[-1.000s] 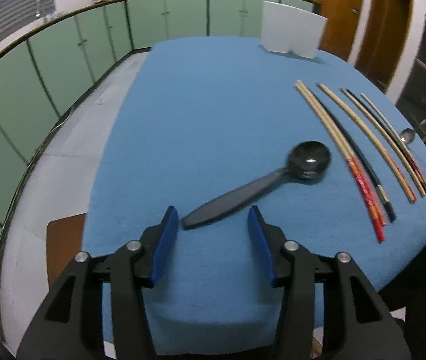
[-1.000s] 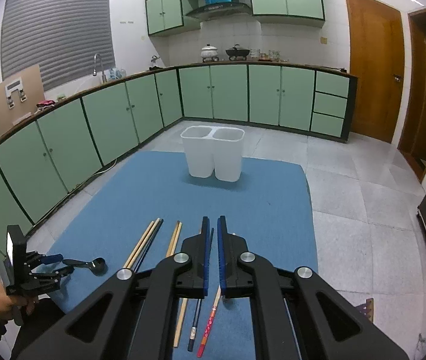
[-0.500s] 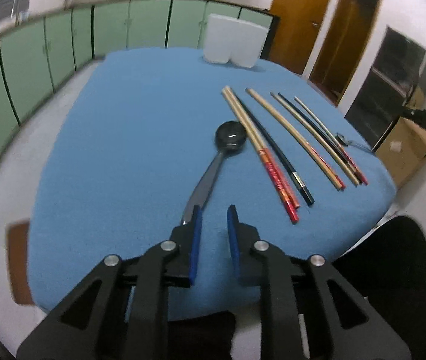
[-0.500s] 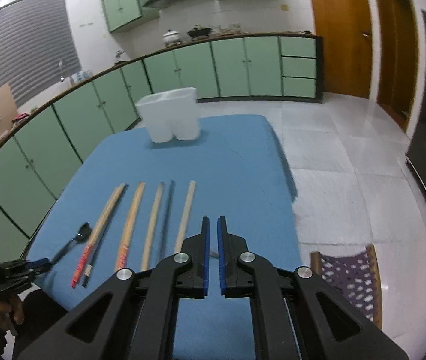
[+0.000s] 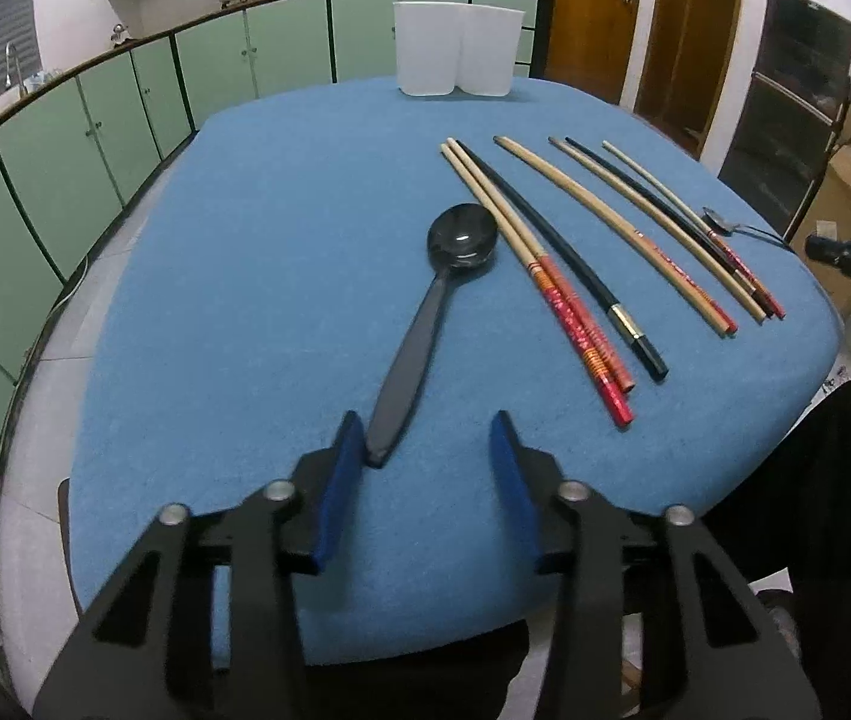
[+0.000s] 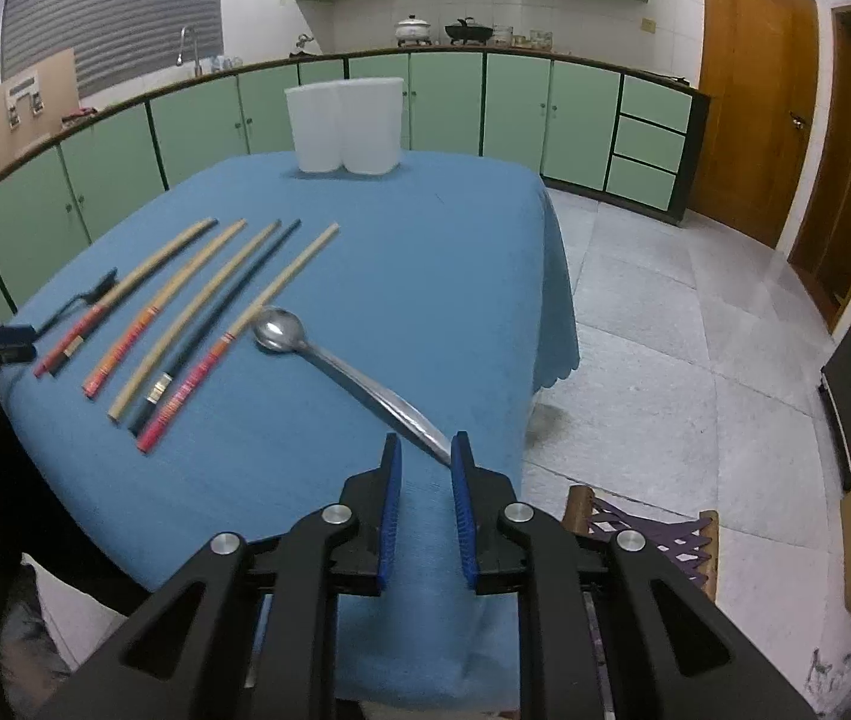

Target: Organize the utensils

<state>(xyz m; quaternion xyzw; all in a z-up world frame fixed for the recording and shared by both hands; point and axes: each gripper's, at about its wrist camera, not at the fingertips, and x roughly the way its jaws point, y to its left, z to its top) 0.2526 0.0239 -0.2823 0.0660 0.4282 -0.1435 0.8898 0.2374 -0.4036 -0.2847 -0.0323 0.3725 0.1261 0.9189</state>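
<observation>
Blue cloth covers the tabletop [image 5: 257,252], where a black plastic spoon [image 5: 425,312] lies at centre frame, its handle end just touching the inner pad of the left gripper [image 5: 425,438], whose fingers are opening and stand wide without clamping it. Chopsticks [image 5: 569,276] lie in a row to the right of it. In the right wrist view, a metal spoon [image 6: 329,360] lies right of the chopsticks, its handle tip between the narrow, opening fingers of the right gripper [image 6: 425,450], not pinched. A white double container [image 6: 344,123] stands at the far edge, upper centre.
</observation>
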